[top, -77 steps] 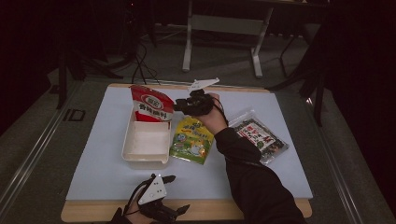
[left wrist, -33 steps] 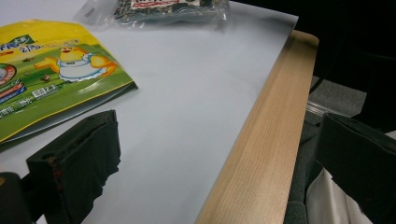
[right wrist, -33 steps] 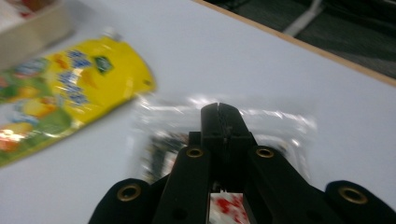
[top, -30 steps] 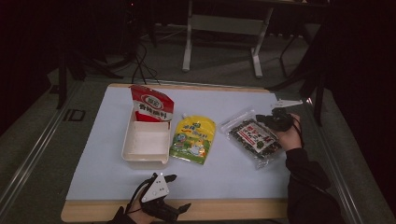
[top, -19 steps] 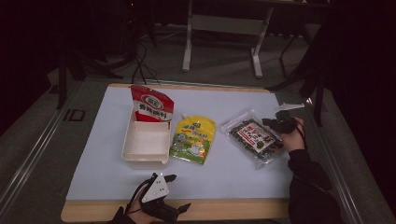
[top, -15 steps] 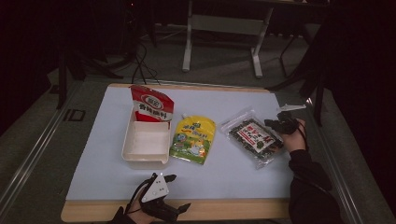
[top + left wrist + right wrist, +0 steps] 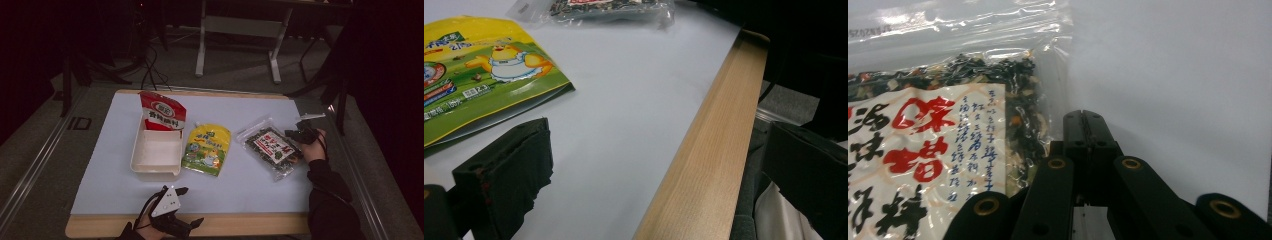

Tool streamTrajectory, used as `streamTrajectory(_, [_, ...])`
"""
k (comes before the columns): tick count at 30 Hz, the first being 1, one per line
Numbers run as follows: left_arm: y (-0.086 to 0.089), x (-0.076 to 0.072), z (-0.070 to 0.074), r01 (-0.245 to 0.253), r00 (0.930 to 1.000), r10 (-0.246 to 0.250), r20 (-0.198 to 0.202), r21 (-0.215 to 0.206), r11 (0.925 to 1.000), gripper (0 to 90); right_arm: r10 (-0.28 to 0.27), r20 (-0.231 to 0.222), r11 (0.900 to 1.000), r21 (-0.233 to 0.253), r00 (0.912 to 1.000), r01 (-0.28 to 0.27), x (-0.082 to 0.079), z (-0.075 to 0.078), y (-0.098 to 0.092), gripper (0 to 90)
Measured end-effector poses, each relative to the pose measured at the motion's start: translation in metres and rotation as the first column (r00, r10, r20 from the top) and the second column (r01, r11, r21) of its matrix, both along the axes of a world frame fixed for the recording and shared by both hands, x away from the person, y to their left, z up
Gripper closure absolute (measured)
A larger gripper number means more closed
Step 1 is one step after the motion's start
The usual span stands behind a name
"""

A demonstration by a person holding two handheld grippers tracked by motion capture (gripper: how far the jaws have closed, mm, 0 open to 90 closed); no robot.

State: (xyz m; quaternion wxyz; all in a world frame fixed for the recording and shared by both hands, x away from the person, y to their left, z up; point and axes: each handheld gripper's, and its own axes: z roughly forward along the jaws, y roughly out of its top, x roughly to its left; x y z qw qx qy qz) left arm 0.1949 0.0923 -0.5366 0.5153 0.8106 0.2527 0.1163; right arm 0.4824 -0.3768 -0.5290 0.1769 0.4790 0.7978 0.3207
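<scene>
High view: three pouches and one white tray lie on the bench.

Left gripper view: the left gripper is wide open over the bench edge.

Right gripper view: the right gripper is pinched closed, empty, with the clear seaweed bag just to its left; a sideways nudge could skid the bag.

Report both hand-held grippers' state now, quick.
Left hand-held gripper: open, holding nothing, at the table's near edge.
Right hand-held gripper: closed, beside the clear seaweed packet; whether it pinches the packet's edge cannot be told.
</scene>
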Motion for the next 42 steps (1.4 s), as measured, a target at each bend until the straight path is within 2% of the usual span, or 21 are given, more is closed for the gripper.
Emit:
streamTrajectory(2, [0.000, 0.000, 0.000, -0.001, 1.0000, 0.001, 0.001, 0.000, 1.0000, 1.7, -0.015, -0.010, 1.000, 0.015, 0.9998, 0.015, 0.001, -0.001, -0.001, 90.0])
streamTrajectory(11, [0.000, 0.000, 0.000, 0.001, 1.0000, -0.001, 0.001, 0.000, 1.0000, 1.7, -0.036, -0.040, 0.999, -0.036, 0.9985, 0.035, 0.006, -0.009, 0.000, 90.0])
streamTrajectory(14, [0.000, 0.000, 0.000, 0.002, 1.0000, -0.002, -0.001, -0.001, 1.0000, 1.7, -0.036, -0.041, 0.999, -0.003, 0.9985, 0.035, 0.004, -0.010, 0.000, 90.0])
streamTrajectory(20, [-0.001, 0.000, 0.000, 0.004, 1.0000, -0.004, 0.002, 0.001, 1.0000, 1.7, 0.000, -0.049, 1.000, -0.004, 0.9988, -0.001, -0.003, -0.009, 0.007, 90.0])
streamTrajectory(26, [-0.001, -0.001, 0.001, 0.006, 1.0000, -0.006, 0.004, -0.002, 1.0000, 1.7, 0.034, -0.061, 0.999, -0.005, 0.9976, -0.034, -0.019, -0.008, 0.014, 90.0])
streamTrajectory(33, [-0.002, -0.001, 0.001, 0.011, 0.9999, -0.011, 0.005, 0.000, 0.9999, 1.7, 0.034, -0.085, 0.999, 0.012, 0.9958, -0.033, -0.045, -0.007, 0.013, 90.0])
streamTrajectory(42, [-0.004, -0.001, 0.002, 0.019, 0.9998, -0.019, 0.008, 0.000, 0.9998, 1.7, 0.057, -0.091, 0.998, -0.013, 0.9942, -0.059, -0.074, -0.006, 0.009, 90.0])
